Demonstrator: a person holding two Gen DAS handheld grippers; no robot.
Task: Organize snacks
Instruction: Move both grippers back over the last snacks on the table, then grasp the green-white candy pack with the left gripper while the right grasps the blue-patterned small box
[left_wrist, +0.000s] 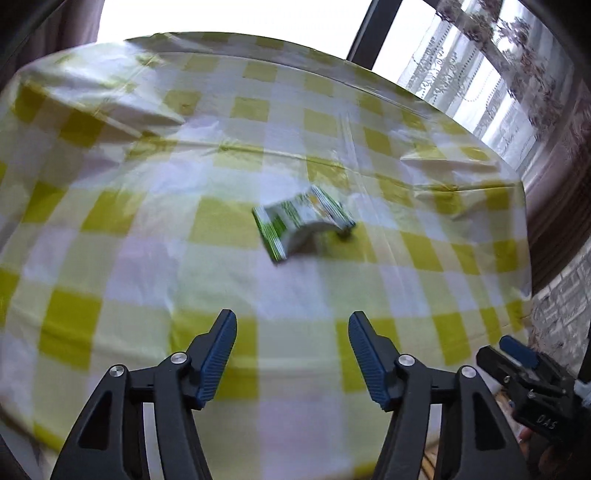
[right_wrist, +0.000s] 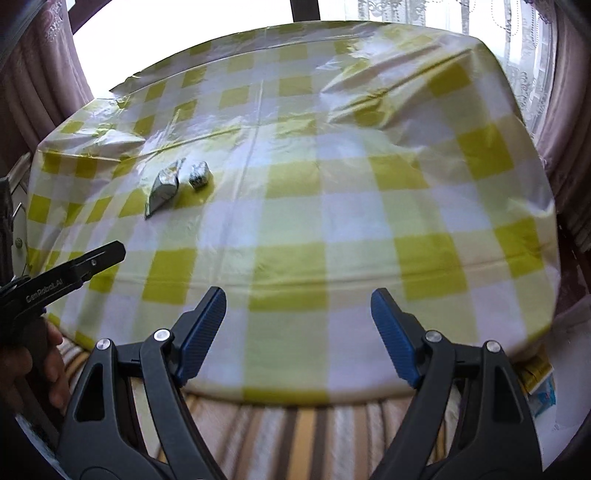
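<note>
Nearest us, our left gripper (left_wrist: 292, 319) and right gripper (right_wrist: 298, 297) both hang with jaws apart and nothing between them, over the near edge of the desk (right_wrist: 351, 229) with its yellow-checked cloth. We judge we are between placements, reaching for the next snack. Farther in lies the green-and-white snack packet (left_wrist: 301, 223) ahead of the left gripper; the right view shows it with a small wrapped snack (right_wrist: 199, 175) just beside it at far left. Next we need to line up over one, descend and close squarely on it
</note>
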